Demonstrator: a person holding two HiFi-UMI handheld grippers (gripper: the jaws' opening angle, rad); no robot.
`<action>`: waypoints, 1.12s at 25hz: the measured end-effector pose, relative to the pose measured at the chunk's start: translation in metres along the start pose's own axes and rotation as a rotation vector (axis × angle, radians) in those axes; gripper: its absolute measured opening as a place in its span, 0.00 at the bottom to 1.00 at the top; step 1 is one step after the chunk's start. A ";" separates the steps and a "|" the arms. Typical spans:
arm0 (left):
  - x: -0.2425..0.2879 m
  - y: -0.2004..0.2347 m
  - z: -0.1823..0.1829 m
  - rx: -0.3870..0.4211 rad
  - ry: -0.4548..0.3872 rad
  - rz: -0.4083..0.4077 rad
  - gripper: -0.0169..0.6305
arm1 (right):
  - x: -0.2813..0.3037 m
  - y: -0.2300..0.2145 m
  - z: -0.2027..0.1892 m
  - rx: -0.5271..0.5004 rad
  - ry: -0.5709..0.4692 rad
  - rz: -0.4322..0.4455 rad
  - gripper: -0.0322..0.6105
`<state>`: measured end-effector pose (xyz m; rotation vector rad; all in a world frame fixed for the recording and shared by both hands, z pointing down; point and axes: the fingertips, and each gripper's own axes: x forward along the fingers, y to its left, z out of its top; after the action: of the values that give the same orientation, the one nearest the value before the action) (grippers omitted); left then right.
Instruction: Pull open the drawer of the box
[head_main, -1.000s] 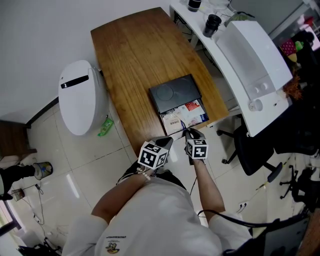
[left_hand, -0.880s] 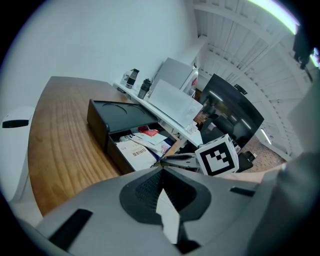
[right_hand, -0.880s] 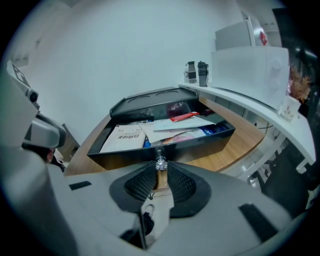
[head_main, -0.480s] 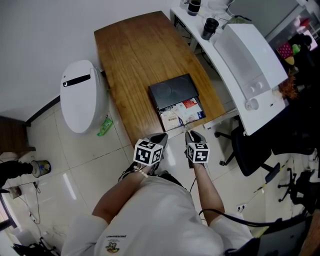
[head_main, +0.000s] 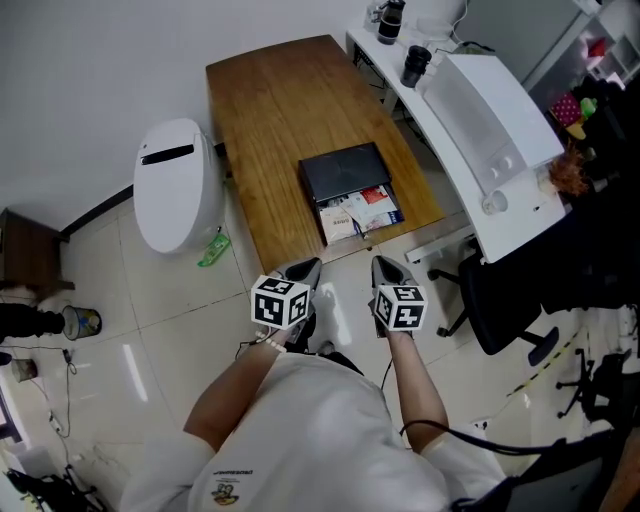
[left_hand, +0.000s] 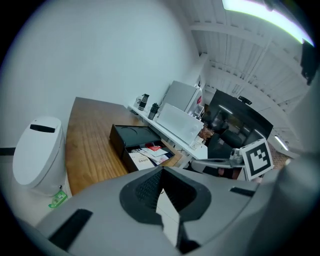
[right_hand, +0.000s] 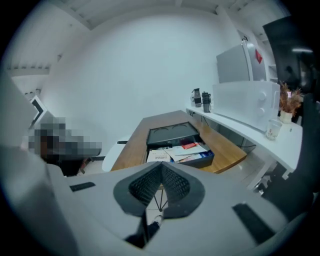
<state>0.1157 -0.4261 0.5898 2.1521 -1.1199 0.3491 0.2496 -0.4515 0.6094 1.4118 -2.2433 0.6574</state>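
right claw (head_main: 382, 263): left the front edge of the open drawer (head_main: 358, 213), drawn back clear of it; jaws just closed on nothing | left claw (head_main: 305, 268): pulled back from the near edge of the tabletop (head_main: 270, 110), now over the floor (head_main: 180, 300)

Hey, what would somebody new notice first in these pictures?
The black box at the near end of the wooden table, its drawer pulled open and full of papers. Nearer, the left gripper and right gripper hang over the floor, both shut and empty, the right's jaws just closed.
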 end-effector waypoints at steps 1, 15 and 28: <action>-0.008 -0.005 -0.002 0.006 -0.006 0.006 0.03 | -0.009 0.006 0.004 0.001 -0.017 0.010 0.03; -0.083 -0.077 0.008 0.121 -0.072 -0.092 0.03 | -0.119 0.059 0.014 0.136 -0.181 0.087 0.03; -0.102 -0.061 0.026 0.113 -0.078 -0.187 0.03 | -0.129 0.102 0.024 0.137 -0.180 0.007 0.03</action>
<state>0.1021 -0.3562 0.4911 2.3663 -0.9504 0.2505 0.2064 -0.3346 0.4989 1.5863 -2.3805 0.7243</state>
